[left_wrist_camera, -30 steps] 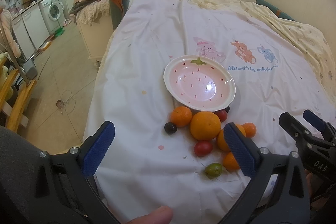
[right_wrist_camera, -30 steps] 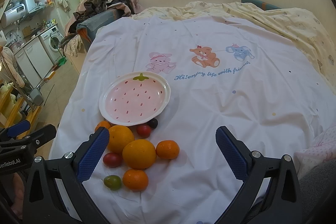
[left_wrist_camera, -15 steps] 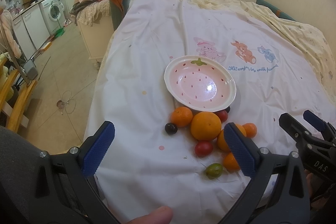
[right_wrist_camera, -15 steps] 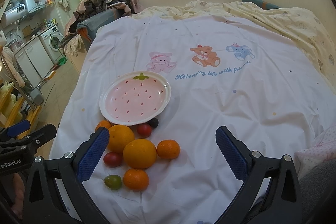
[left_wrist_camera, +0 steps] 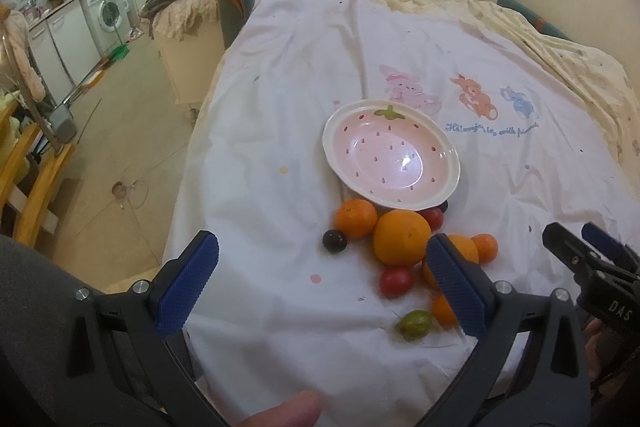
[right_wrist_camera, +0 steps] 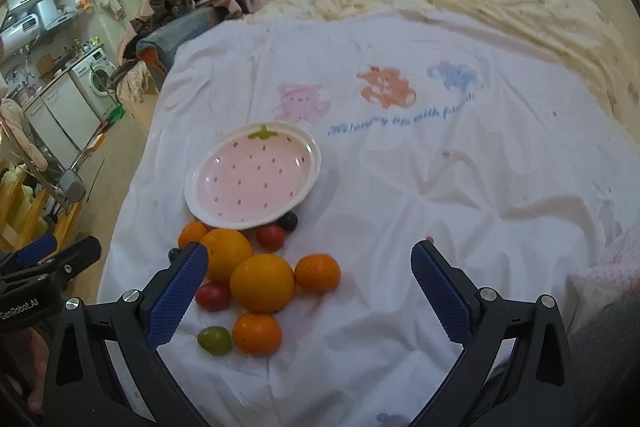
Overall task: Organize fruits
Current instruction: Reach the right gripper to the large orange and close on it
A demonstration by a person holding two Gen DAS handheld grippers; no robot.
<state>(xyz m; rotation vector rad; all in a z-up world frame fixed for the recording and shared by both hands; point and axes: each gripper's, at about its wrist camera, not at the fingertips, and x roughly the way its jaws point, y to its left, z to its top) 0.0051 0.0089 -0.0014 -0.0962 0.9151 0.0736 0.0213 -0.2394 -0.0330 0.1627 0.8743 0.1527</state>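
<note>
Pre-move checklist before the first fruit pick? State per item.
1. Left tool open, holding nothing: ok.
2. Right tool open, holding nothing: ok.
3. Strawberry plate free to take fruit: ok.
4. Any fruit already on the plate: not ok; all lie on the white sheet.
5. Small orange at the cluster's edge, open side for a grasp: ok.
6. Green fruit touching its orange neighbour: cannot tell.
</note>
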